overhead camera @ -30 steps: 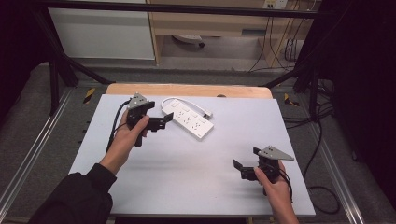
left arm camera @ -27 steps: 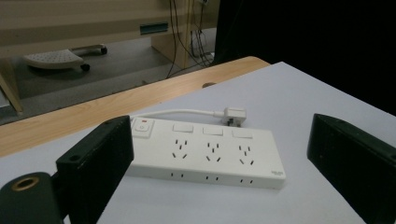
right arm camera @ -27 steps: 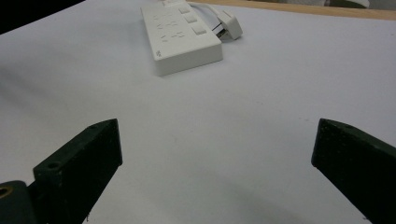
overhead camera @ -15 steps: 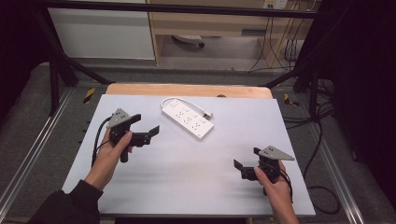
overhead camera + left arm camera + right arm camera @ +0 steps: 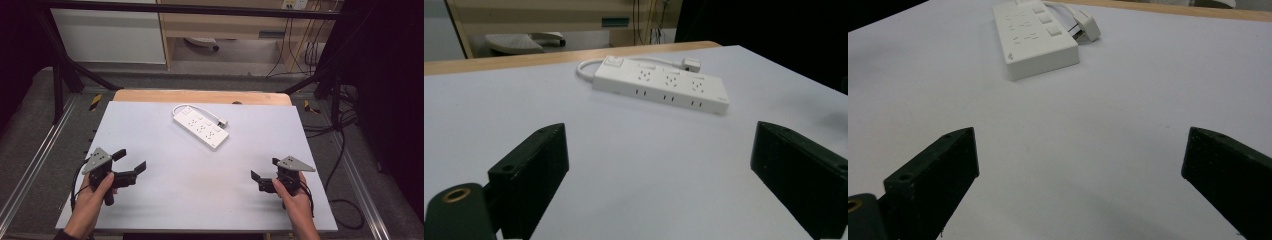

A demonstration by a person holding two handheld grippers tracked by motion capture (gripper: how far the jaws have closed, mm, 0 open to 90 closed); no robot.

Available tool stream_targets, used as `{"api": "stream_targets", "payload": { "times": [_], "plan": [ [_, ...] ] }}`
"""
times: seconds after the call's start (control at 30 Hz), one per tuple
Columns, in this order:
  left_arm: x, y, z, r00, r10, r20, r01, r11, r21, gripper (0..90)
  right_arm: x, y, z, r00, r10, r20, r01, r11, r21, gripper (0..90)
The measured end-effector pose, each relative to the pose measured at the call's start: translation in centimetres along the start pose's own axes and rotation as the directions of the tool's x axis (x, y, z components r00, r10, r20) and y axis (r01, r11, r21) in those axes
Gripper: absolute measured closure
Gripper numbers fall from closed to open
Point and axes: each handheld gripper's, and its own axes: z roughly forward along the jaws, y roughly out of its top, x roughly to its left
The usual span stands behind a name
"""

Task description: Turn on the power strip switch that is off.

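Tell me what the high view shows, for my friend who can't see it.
A white power strip lies on a white table. Nearer the person, each hand holds an open black tool: left tool, right tool, both apart from the strip.

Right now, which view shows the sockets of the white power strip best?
The left gripper view: the power strip lies broadside there, its socket holes distinct. The right gripper view shows it end-on, sockets faint. The high view shows the whole strip, small.

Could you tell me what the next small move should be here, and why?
Probably bring the left gripper forward toward the power strip. Its jaws stand wide open with nothing between them, and the strip lies untouched toward the table's far side, apart from the left gripper and the open right gripper.
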Motion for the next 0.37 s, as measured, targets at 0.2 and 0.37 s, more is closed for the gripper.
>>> {"api": "stream_targets", "payload": {
  "times": [0.2,0.37],
  "plan": [
    [-0.4,-2.2,-1.3,0.9999,-0.011,0.012,0.010,0.9987,0.049,8.5,-0.3,-0.2,0.0,0.9998,0.000,0.021,0.000,1.000,0.013,2.5],
    [-1.1,-2.6,-1.1,0.9993,0.033,0.018,-0.034,0.9976,0.060,8.3,-0.8,-0.9,0.9,0.9944,-0.020,0.104,0.006,0.991,0.136,3.2]
  ]
}}
